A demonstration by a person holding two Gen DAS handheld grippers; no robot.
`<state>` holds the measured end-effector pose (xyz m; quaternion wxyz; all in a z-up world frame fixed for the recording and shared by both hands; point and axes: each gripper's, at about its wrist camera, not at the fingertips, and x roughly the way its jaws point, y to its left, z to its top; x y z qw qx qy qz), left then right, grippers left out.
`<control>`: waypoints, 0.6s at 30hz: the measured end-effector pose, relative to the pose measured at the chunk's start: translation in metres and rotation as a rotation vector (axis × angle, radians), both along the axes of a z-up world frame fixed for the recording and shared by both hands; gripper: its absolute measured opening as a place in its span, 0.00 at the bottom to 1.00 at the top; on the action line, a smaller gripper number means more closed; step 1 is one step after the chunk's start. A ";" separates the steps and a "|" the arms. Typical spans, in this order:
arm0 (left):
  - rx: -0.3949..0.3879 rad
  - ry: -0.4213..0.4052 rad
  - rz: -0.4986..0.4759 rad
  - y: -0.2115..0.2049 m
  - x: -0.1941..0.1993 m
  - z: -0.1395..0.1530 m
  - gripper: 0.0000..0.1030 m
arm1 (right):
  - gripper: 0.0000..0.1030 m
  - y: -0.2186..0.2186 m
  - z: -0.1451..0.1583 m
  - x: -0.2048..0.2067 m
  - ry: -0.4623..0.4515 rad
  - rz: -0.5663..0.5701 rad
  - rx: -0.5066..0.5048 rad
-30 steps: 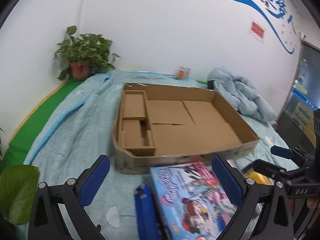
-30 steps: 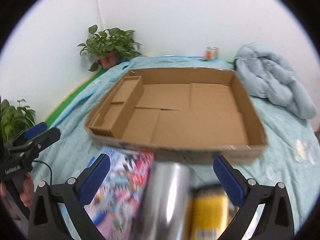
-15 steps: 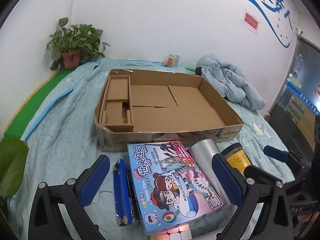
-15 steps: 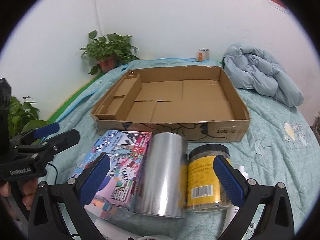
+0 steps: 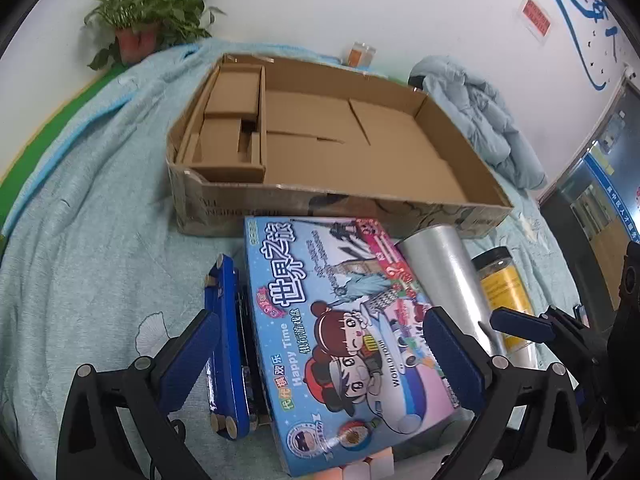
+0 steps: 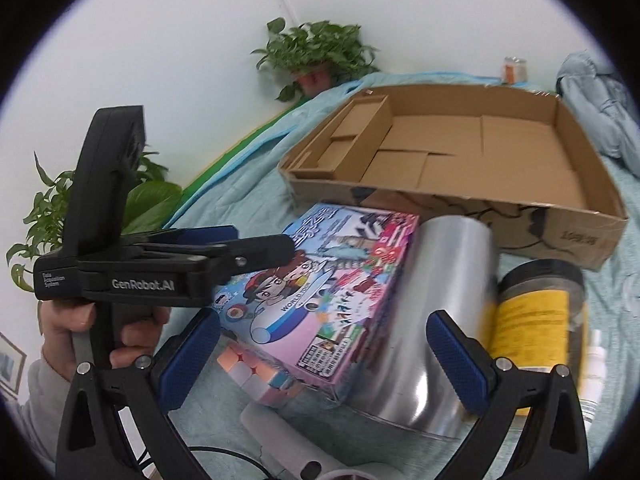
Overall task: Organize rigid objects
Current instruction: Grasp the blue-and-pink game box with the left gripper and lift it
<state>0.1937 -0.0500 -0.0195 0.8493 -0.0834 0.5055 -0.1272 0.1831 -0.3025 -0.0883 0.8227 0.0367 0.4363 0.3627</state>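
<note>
A shallow cardboard tray box [image 5: 340, 140] [image 6: 460, 152] with a small left compartment lies on the teal blanket. In front of it lie a colourful game box [image 5: 344, 320] [image 6: 332, 280], a blue flat case [image 5: 226, 340], a silver cylinder [image 5: 448, 272] [image 6: 440, 320], a yellow-label jar [image 5: 500, 280] [image 6: 536, 312] and a pastel cube [image 6: 256, 372]. My left gripper [image 5: 324, 356] [image 6: 256, 246] is open, its fingers either side of the game box's near end. My right gripper [image 6: 324, 360] [image 5: 532, 320] is open, low over the game box's corner and the cylinder, holding nothing.
A potted plant [image 5: 148, 8] and a small orange-filled glass jar [image 5: 362, 54] stand against the back wall. A crumpled light-blue jacket [image 5: 480, 120] lies right of the tray. A white bottle [image 6: 592, 364] lies beside the jar. A hand [image 6: 80, 332] holds the left gripper's handle.
Both grippers pulled back from the tray and dropped toward the items in front of it. The game box, cylinder and jar now fill the near view. Both stayed open.
</note>
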 end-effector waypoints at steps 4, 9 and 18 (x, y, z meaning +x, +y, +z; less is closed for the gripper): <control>-0.027 0.064 -0.018 -0.004 0.011 -0.015 0.93 | 1.00 0.017 -0.005 0.005 0.021 0.036 -0.015; -0.011 0.102 -0.032 -0.010 0.015 -0.027 0.86 | 1.00 0.041 -0.017 0.007 0.066 0.089 -0.085; -0.046 0.093 -0.020 -0.004 0.014 -0.029 0.83 | 1.00 0.055 -0.023 0.019 0.095 0.043 -0.168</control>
